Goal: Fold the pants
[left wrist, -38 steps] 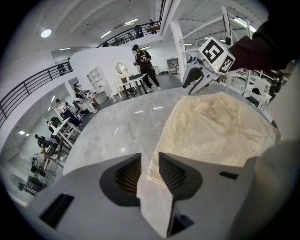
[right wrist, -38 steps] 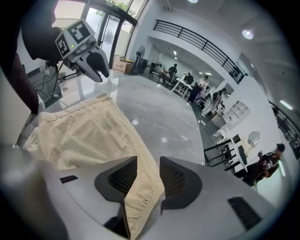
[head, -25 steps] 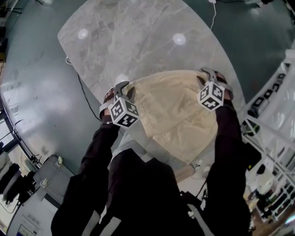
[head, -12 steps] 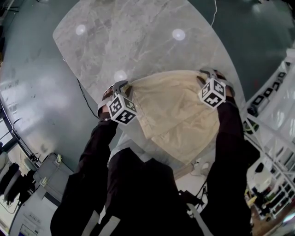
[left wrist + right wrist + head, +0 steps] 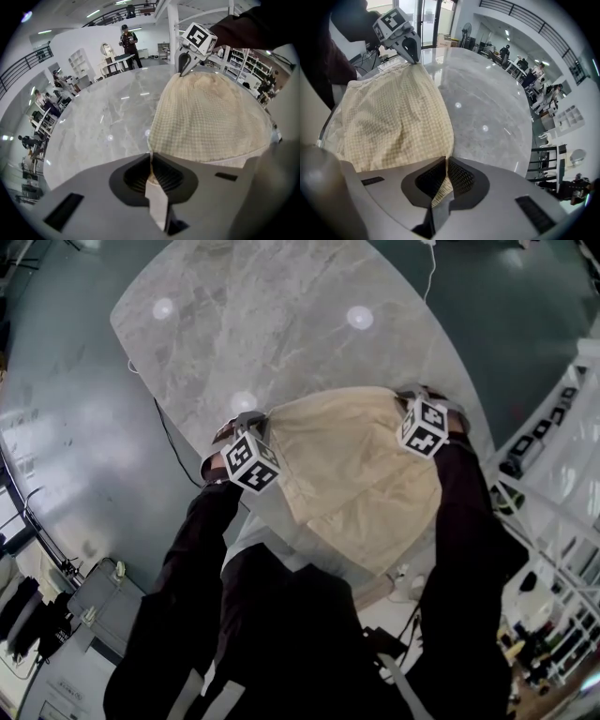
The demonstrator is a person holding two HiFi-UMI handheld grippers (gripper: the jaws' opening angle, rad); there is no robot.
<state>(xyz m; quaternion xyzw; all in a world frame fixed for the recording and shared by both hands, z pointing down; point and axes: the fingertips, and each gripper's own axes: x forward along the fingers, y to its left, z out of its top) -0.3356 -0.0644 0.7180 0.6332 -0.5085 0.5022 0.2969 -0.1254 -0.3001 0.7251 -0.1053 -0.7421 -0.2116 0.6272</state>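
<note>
Fingers (image 5: 84, 190) of left gripper (image 5: 151, 156): pressed together, having just closed. A thin fold of cream cloth is pinched between the dark ribbed pads.

Fingers (image 5: 513, 190) of right gripper (image 5: 446, 160): likewise just closed and pinching cream checked cloth, which shows in the narrow gap between them.

Pants (image 5: 356, 474): cream, finely checked fabric, lying flat on the near part of the surface. The end closest to the person reaches toward the torso. Whether it hangs over the edge cannot be told.

Left gripper, head view (image 5: 255, 420): pointing steeply down at the far left corner of the pants. The marker cube faces the camera and a black sleeve (image 5: 192, 549) runs behind it.

Right gripper, head view (image 5: 410, 397): pointing steeply down at the far right corner, level with the left gripper. The pants' far edge is stretched between the two.

Surface (image 5: 281, 324): large rounded top in grey marble pattern, bare beyond the pants, with three ceiling lights reflected in it.

Floor (image 5: 66, 427): glossy grey-green. A dark cable (image 5: 173, 442) trails across it beside the surface.

Background, left gripper view: a person (image 5: 129, 41) standing beyond the far side of the surface, with white shelving to the left.
</note>
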